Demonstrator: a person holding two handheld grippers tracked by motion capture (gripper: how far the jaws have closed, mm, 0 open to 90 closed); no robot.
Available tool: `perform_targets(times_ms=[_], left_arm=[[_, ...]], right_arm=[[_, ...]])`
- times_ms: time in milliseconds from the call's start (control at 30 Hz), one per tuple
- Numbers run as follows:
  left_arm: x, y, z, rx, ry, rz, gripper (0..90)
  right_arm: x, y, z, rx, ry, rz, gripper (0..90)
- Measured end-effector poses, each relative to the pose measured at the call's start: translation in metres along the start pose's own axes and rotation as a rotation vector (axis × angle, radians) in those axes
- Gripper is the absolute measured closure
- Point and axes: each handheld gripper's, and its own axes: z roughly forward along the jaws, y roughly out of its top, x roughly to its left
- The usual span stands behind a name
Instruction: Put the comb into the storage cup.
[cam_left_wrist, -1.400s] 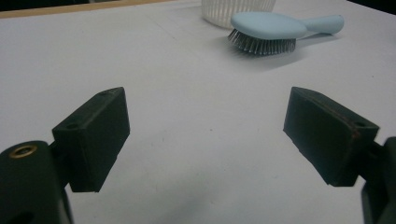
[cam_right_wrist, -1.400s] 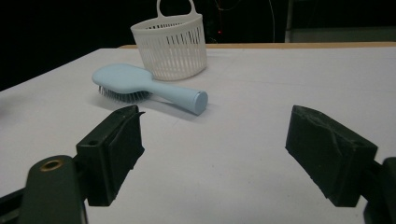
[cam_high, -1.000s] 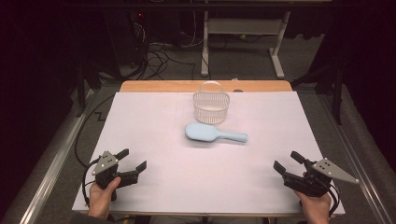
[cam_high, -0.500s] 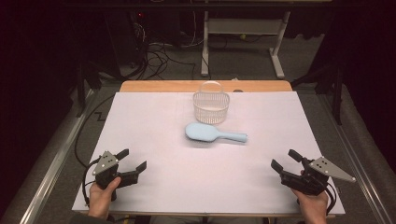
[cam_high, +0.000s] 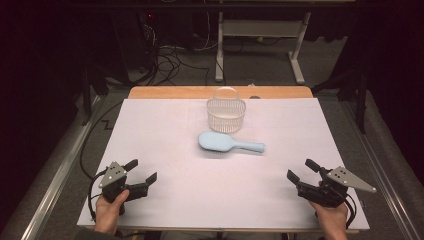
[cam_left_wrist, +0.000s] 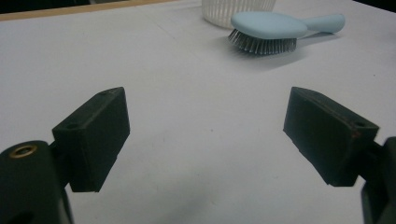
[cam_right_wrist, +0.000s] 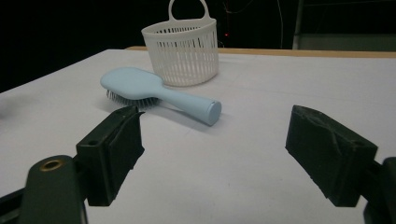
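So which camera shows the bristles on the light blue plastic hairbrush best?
The left gripper view: the light blue plastic hairbrush lies side-on there, its grey bristles plain beneath the head. The right gripper view shows just a dark fringe of them under the head's edge. The high view looks down on the smooth back, with the bristles underneath.

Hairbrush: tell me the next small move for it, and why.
Probably reach the right gripper forward to the hairbrush's handle. The brush lies bristles down in front of the white basket with its handle pointing to the right gripper's side. Both grippers sit at the near edge, jaws open and empty.
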Motion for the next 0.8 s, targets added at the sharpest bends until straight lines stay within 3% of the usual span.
perform_targets(times_ms=[800], left_arm=[[0.0,0.0,0.001,0.002,-0.002,0.001,15.5]], right_arm=[[0.006,0.005,0.011,-0.013,0.036,0.003,19.3]])
